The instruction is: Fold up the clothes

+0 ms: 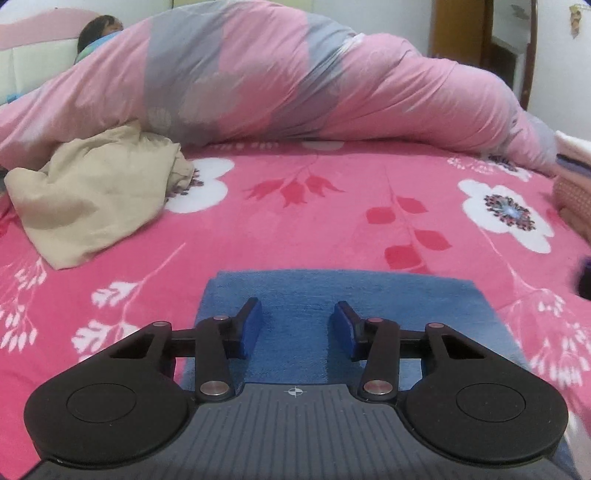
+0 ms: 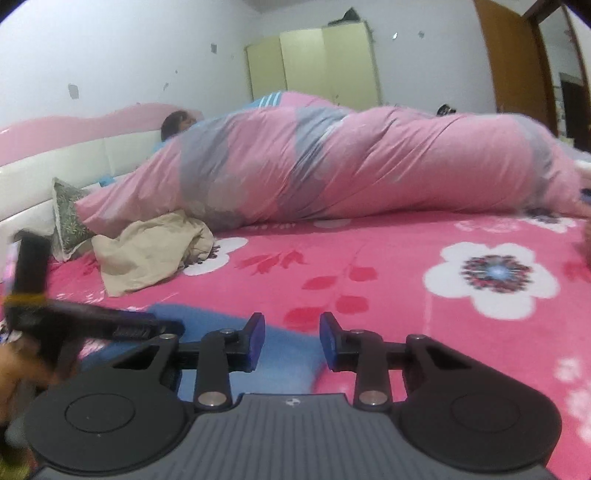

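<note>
A folded blue cloth (image 1: pixel 332 299) lies flat on the pink flowered bedspread (image 1: pixel 332 206) at the near edge of the bed. My left gripper (image 1: pixel 297 325) hovers over it, open, with nothing between its blue pads. In the right wrist view the same blue cloth (image 2: pixel 288 350) lies under and left of my right gripper (image 2: pixel 291 341), which is open and holds nothing. The left gripper (image 2: pixel 110 325) shows there as a dark blurred shape at the left. A crumpled beige garment (image 1: pixel 96 199) lies at the far left of the bed, also seen as the beige garment (image 2: pixel 155 251).
A rolled pink and grey quilt (image 1: pixel 295 85) runs across the back of the bed, with a person (image 1: pixel 99 27) lying behind it by the headboard. Folded pink cloth (image 1: pixel 572 199) sits at the right edge. A wardrobe (image 2: pixel 314 66) and a door (image 2: pixel 517 55) stand beyond.
</note>
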The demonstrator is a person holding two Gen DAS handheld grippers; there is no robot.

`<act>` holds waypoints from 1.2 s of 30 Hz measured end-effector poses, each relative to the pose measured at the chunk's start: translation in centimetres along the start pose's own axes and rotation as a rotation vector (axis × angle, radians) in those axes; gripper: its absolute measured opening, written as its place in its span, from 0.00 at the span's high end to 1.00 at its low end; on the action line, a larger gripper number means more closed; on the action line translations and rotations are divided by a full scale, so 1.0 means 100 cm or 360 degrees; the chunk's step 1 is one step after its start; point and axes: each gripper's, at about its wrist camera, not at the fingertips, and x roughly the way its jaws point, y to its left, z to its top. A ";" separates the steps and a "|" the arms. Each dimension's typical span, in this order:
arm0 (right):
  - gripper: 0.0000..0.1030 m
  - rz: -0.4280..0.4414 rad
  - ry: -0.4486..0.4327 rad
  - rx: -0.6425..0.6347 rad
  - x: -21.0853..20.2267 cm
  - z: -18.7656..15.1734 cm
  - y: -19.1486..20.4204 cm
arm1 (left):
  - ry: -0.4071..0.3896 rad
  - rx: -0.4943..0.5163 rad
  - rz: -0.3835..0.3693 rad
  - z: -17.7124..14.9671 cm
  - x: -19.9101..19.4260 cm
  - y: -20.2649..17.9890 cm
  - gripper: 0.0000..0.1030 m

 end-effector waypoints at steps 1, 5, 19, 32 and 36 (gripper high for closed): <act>0.68 0.0002 0.0030 -0.0001 0.017 -0.001 0.000 | 0.0004 0.0004 0.0002 0.001 0.000 -0.001 0.55; 0.64 0.0011 0.0262 -0.0008 0.064 -0.019 -0.003 | 0.0020 0.0005 -0.0005 0.003 0.002 -0.001 0.55; 0.62 0.0215 0.0293 -0.0050 0.026 -0.022 0.025 | 0.0006 -0.0006 -0.0027 0.001 0.001 0.002 0.55; 0.53 0.0357 0.0252 -0.0179 0.010 -0.051 0.062 | 0.0016 0.0037 -0.0006 0.001 0.000 -0.002 0.54; 0.53 0.0319 0.0196 -0.0219 -0.002 -0.046 0.069 | 0.0017 0.0048 0.0010 0.001 -0.001 -0.004 0.54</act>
